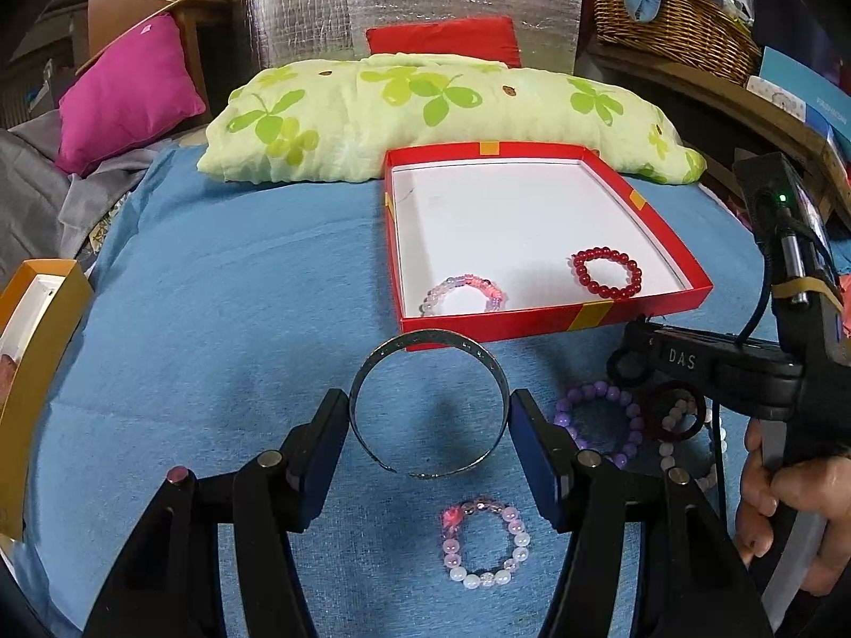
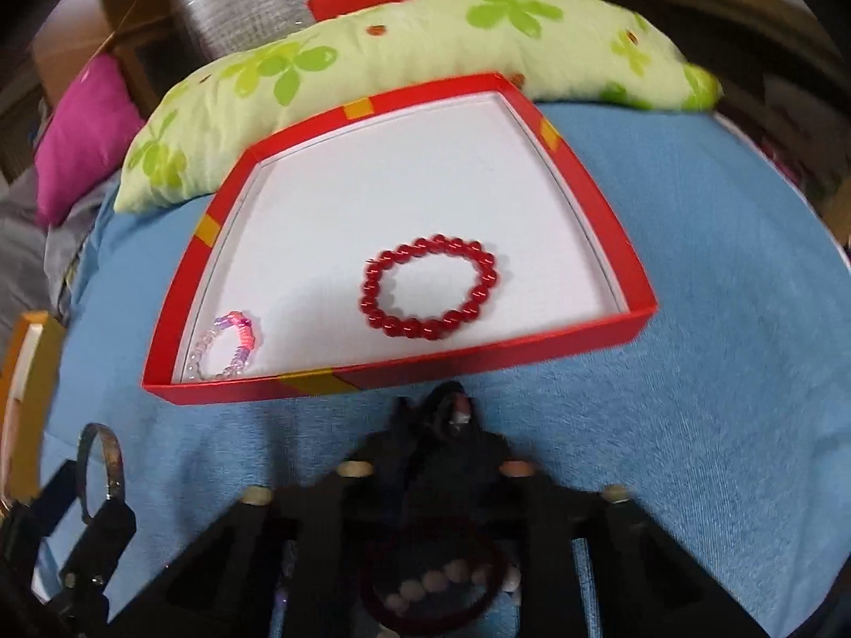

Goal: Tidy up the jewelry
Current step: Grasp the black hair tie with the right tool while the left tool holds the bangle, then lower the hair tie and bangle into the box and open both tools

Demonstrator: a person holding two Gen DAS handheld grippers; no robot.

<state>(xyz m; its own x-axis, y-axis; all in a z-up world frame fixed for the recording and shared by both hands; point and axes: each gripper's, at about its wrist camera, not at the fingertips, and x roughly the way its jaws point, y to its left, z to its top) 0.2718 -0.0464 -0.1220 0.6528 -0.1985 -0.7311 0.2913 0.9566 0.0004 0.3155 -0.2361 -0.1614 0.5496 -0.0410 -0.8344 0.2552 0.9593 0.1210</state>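
The left gripper point(image 1: 430, 414) is clamping the silver bangle point(image 1: 428, 403) between its 2 fingers, with the red box point(image 1: 537, 321) just ahead of the fingertips. The right gripper point(image 2: 452, 414) is closing on a dark bracelet point(image 2: 457, 414). Next move, likely: carrying the bangle forward over the rim beside the 2 bracelets inside.

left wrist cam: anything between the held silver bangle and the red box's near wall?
Nothing. The left gripper clamps the silver bangle, whose far edge meets the red box near wall in the image; no object lies between. Left wrist view.
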